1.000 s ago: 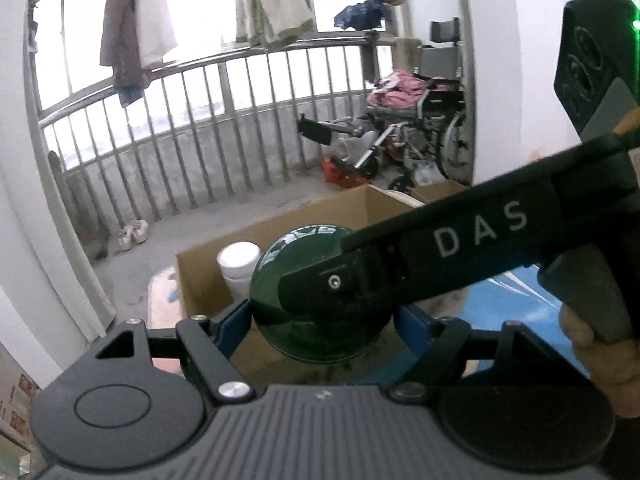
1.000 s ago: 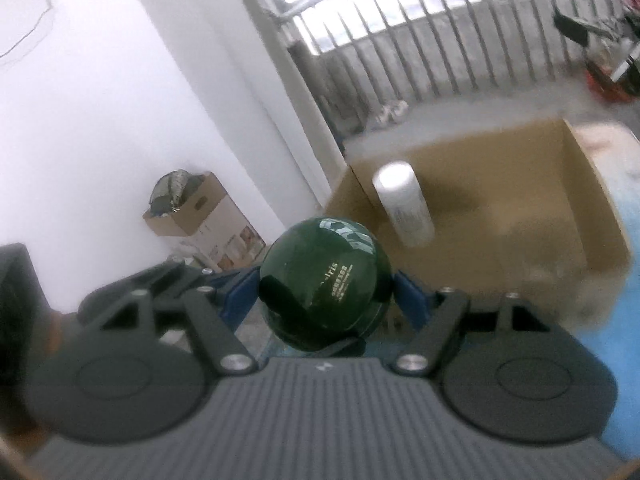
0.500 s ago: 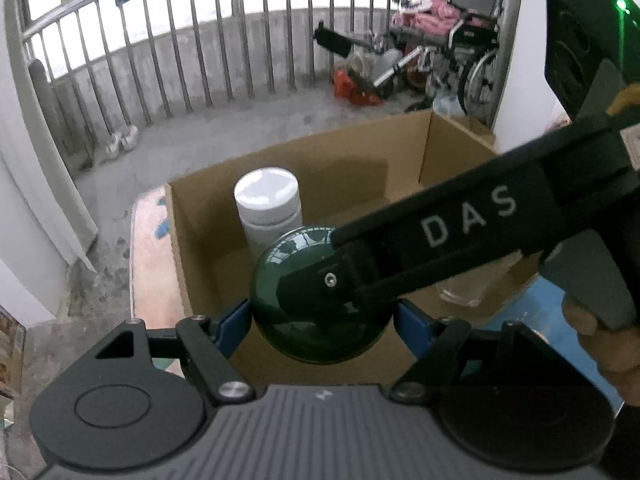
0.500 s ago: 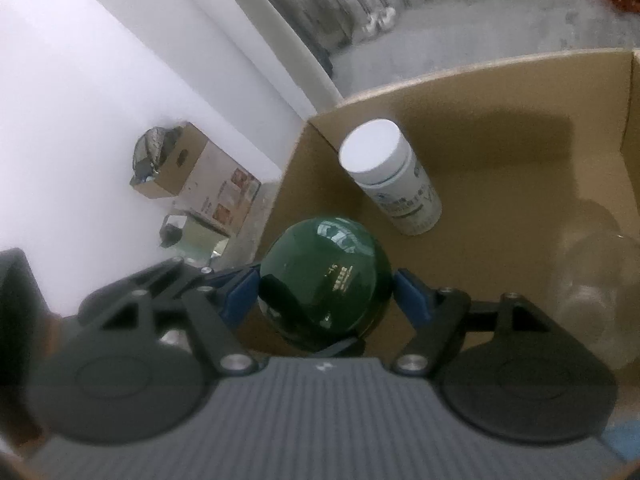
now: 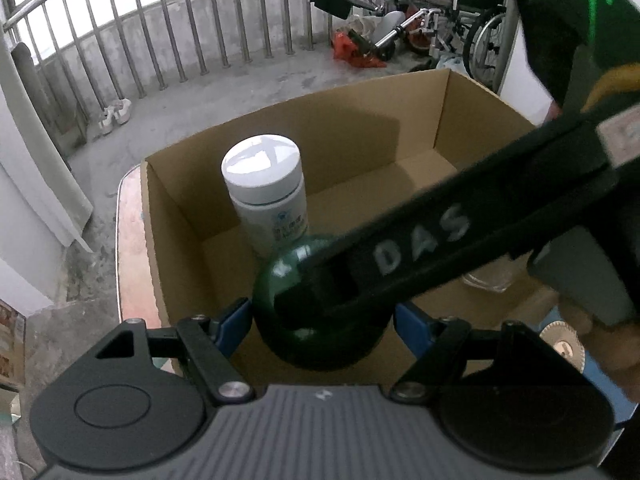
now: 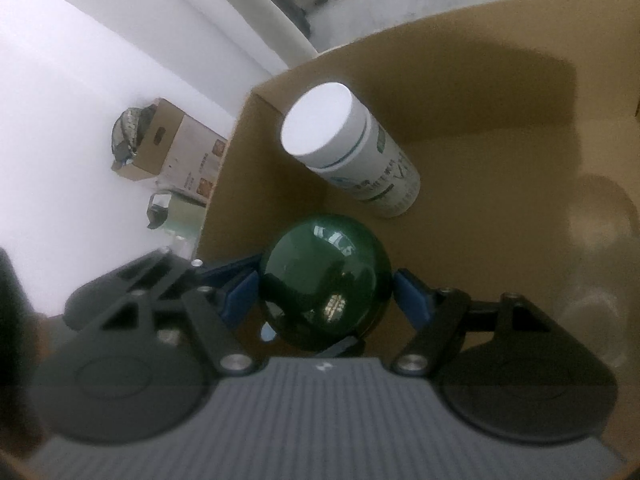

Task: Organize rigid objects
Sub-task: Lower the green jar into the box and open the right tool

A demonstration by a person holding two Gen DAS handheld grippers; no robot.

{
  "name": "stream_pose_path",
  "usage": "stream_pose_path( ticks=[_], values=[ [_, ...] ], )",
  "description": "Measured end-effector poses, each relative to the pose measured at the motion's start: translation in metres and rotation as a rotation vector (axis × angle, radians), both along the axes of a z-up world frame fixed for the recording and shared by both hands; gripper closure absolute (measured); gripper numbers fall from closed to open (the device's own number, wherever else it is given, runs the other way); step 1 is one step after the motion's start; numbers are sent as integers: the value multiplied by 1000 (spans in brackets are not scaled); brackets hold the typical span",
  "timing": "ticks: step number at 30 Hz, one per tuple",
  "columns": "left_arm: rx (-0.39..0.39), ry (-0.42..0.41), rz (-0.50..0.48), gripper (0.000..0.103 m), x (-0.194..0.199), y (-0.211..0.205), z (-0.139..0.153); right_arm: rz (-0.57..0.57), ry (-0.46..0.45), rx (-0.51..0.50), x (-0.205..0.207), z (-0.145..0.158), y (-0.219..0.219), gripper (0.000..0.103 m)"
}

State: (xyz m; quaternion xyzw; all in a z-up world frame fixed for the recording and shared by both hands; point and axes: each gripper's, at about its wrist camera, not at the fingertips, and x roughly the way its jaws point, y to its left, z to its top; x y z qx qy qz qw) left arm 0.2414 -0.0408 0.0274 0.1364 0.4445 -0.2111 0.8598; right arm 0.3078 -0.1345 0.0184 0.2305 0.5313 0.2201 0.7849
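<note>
Pinching the green ball (image 6: 325,280) jointly, both the left gripper (image 5: 322,316) and right gripper (image 6: 325,292) are steadying it over the cardboard box (image 5: 360,128), near the white bottle (image 5: 266,196).

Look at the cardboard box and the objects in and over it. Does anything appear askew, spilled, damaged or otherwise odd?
Nothing looks spilled or damaged. One oddity: both grippers, left and right, clamp the same green ball over the cardboard box. The white bottle stands upright inside; its lean is probably lens distortion.

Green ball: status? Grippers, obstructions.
Both hand-held grippers shut on green ball. Ball over cardboard box. White bottle upright just ahead; clear glass right.
</note>
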Motion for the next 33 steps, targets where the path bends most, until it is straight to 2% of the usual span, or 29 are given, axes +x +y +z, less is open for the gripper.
stream_pose_path(
  ticks=[3, 6, 10, 17, 24, 33],
  values=[
    [3, -8, 1, 23, 1, 0, 2, 9, 30, 27, 5, -10, 1, 30],
    [4, -11, 2, 23, -1, 0, 4, 12, 23, 21, 7, -12, 4, 30],
    [-5, -21, 10, 23, -4, 1, 7, 11, 1, 1, 5, -6, 4, 29],
    [-36, -67, 16, 23, -20, 2, 28, -5, -46, -23, -4, 9, 4, 29],
    [-78, -135, 16, 23, -50, 7, 57, -29, -123, 21, -33, 46, -11, 29],
    [-154, -235, -3, 19, -107, 12, 85, -100, -274, 92, -101, 114, -57, 29]
  ],
)
